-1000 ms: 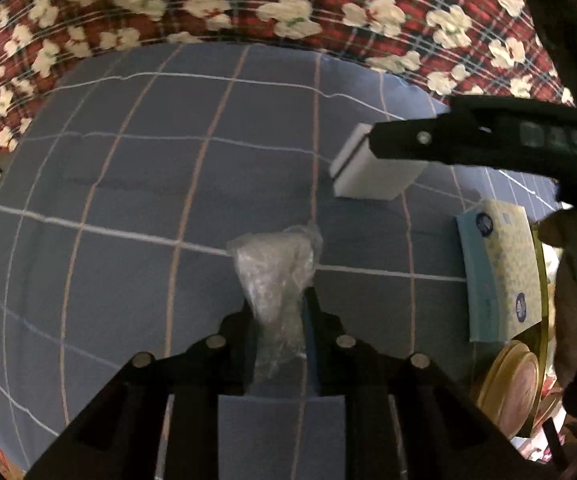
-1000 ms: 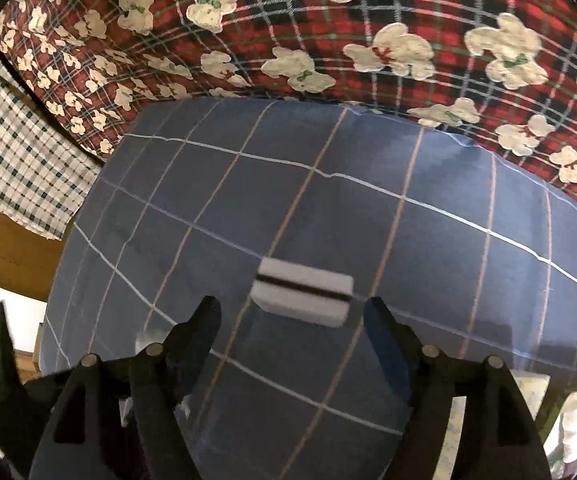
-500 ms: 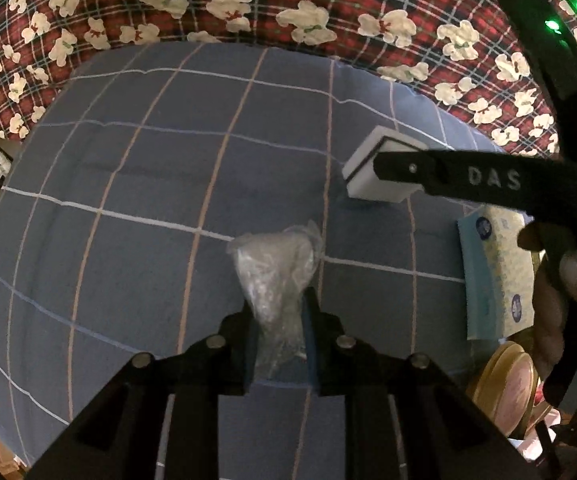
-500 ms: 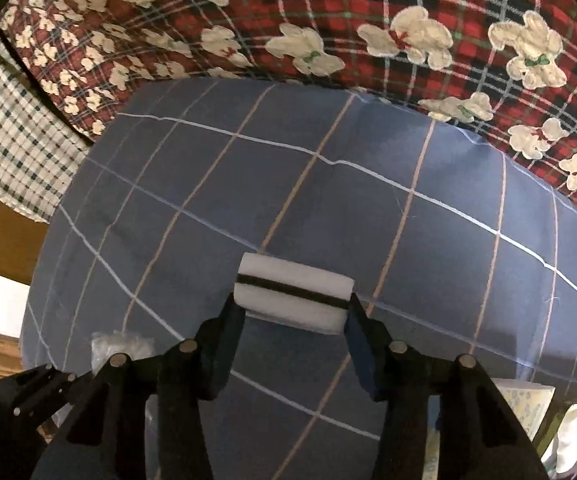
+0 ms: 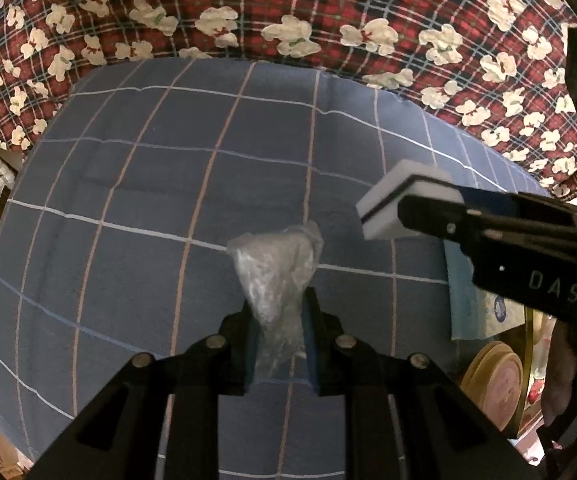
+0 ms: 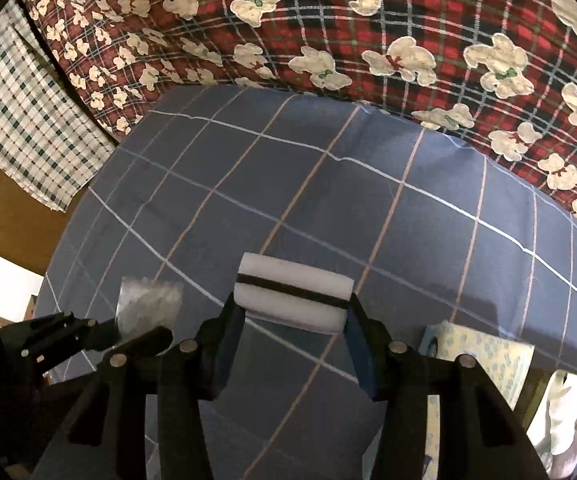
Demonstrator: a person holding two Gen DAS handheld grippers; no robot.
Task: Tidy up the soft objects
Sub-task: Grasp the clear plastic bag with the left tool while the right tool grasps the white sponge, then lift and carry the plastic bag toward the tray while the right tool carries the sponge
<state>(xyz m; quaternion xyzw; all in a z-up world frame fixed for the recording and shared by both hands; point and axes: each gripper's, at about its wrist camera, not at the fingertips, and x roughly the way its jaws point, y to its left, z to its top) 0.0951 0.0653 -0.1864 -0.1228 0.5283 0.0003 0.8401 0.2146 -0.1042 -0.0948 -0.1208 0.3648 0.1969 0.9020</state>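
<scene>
Caught only from the left wrist: the right tool (image 5: 404, 216) reaching in from the right edge, tilted down across the blue checked pillow (image 5: 148, 208), with fingers (image 5: 568, 364) of the hand dimly curled below its handle and a round wooden lid (image 5: 492, 380) low beside them. Pinched in the nearly pressed-together left tool (image 5: 280, 304), angled steeply down over the pillow's middle: a crumpled clear plastic bag (image 5: 276, 260). Shown only from the right wrist: a pale checked cloth (image 6: 20, 120) at the left and the patterned tissue pack's (image 6: 484, 356) face. Clamped there endwise in the right tool (image 6: 292, 304), jaws just closed in on it, near the pillow's front edge: the white sponge (image 6: 294, 280) with its dark stripe. Behind both, a red plaid blanket (image 6: 368, 32) printed with bears.
</scene>
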